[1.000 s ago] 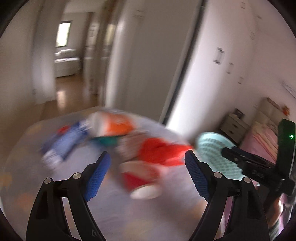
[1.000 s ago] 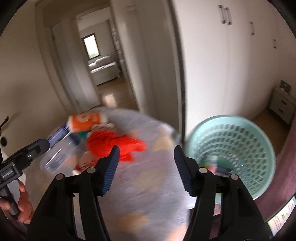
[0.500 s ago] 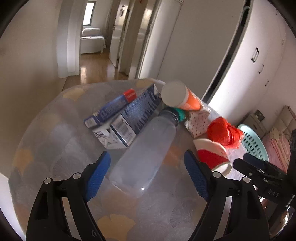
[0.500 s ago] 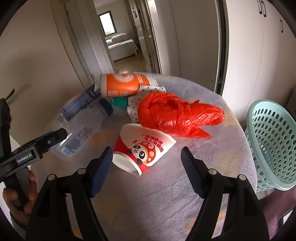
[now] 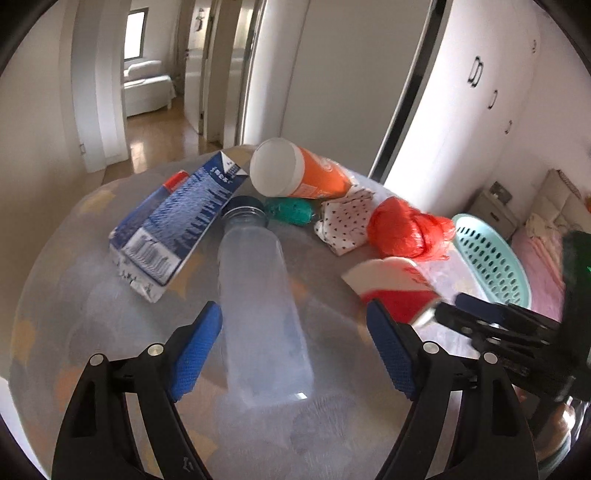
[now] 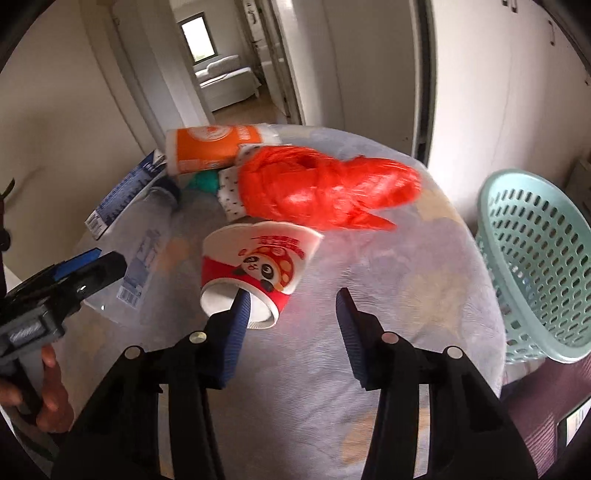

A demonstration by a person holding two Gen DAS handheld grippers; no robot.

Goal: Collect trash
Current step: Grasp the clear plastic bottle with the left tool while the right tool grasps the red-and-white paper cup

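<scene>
Bottle (image 5: 258, 295) lies on the table (image 5: 74, 295), long axis running away from the left gripper (image 5: 293, 352), base between the released jaws, untouched. Right of the bottle, the cup (image 6: 255, 269) lies on its side, mouth toward the right gripper (image 6: 291, 328); its jaws have just been closing, left pad at the rim, not yet clamped. Basket (image 6: 535, 266) stands farther right.

Pretty bright room: white wardrobe (image 5: 491, 122) at 2 o'clock, open doorway at 11 with wood floor (image 5: 155, 136), a white sofa (image 5: 147, 86) and a window (image 5: 133, 35) behind it.
</scene>
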